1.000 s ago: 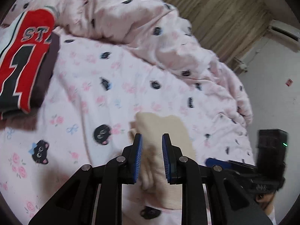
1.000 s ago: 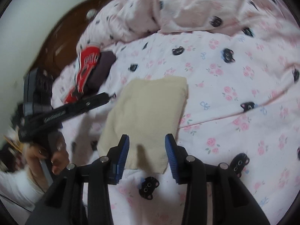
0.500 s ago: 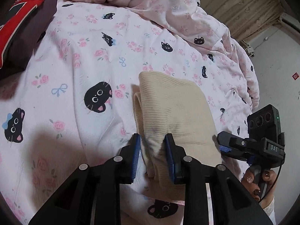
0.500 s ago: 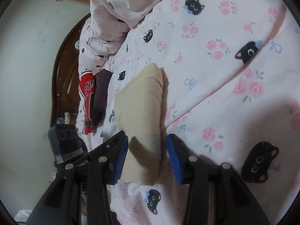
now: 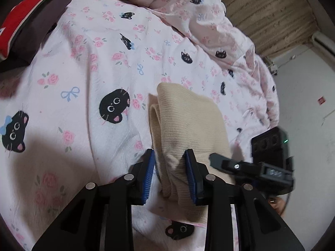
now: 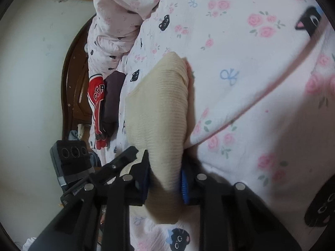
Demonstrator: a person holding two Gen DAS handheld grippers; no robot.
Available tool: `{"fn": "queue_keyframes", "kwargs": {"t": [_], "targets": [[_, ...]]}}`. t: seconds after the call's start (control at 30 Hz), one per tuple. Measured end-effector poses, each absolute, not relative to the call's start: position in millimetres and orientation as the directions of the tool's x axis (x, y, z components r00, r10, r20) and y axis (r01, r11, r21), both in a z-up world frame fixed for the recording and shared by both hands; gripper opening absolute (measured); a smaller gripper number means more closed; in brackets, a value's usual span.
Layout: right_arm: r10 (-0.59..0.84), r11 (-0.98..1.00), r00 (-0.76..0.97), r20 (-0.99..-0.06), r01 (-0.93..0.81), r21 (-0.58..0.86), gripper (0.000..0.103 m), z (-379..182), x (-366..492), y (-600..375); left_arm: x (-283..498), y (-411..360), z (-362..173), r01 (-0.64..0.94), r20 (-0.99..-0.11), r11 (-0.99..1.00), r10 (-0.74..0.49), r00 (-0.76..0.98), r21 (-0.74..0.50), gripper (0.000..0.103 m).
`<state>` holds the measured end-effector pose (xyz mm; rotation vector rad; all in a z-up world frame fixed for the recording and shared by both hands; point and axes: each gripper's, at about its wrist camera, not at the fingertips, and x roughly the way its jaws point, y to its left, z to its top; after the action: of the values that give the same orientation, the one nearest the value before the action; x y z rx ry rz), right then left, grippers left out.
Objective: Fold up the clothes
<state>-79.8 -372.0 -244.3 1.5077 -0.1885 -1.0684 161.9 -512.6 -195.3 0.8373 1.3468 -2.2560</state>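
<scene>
Folded beige knit garment (image 5: 188,125) is lying on the bed, on the pink cat-and-rose bedsheet (image 5: 83,62), near its front edge. Left tool (image 5: 170,177) is straddling the near left end of the garment; its jaws are opening, fabric is sitting between the blue pads, right pad touching the knit, left pad with a small gap, so not pinching it. Right tool (image 6: 164,179) is sitting on the near right end of the same garment; its jaws are closing, both pads look to be pressing into the rolled edge. Each tool is showing up in the other's view, close together at the garment's near edge. A stack of folded clothes, red jersey (image 6: 97,96) on top of a dark garment (image 6: 111,96), is resting well apart toward the far left of the bed beside the wooden headboard (image 6: 73,79). Bunched pink duvet (image 5: 188,10) is lying along the far side
</scene>
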Motion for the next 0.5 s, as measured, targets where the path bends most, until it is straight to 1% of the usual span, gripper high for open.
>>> {"fn": "queue_keyframes", "kwargs": {"t": [0.03,0.07,0.13,0.23,0.4,0.5], "targets": [[-0.667,-0.260,0.570,-0.480,0.426,0.867,0.022,-247.4,-82.0,-370.0,165.1,-513.9,-193.1,0.579,-0.644,-0.453,-0.012,-0.765,-0.678,0.034],[-0.675,-0.247,0.577,-0.460,0.411,0.878,0.021,-250.0,-83.6,-368.2,167.8,-514.8,-190.5,0.565,-0.629,-0.445,-0.007,-0.778,-0.694,0.041],[-0.696,-0.207,0.589,-0.410,0.382,0.901,0.020,-255.2,-86.7,-365.3,171.7,-516.0,-185.2,0.532,-0.597,-0.439,0.013,-0.802,-0.724,0.050],[-0.714,-0.176,0.596,-0.367,0.355,0.918,0.019,-259.3,-89.3,-362.1,167.9,-515.6,-182.9,0.511,-0.591,-0.445,0.051,-0.805,-0.735,0.050],[-0.718,-0.170,0.585,-0.378,0.379,0.910,0.019,-257.1,-86.9,-363.3,152.4,-513.2,-195.9,0.527,-0.618,-0.431,0.097,-0.780,-0.733,0.050],[-0.718,-0.169,0.584,-0.380,0.383,0.908,0.019,-256.9,-86.9,-363.1,146.5,-514.1,-202.8,0.547,-0.637,-0.421,0.102,-0.764,-0.724,0.050]]}}
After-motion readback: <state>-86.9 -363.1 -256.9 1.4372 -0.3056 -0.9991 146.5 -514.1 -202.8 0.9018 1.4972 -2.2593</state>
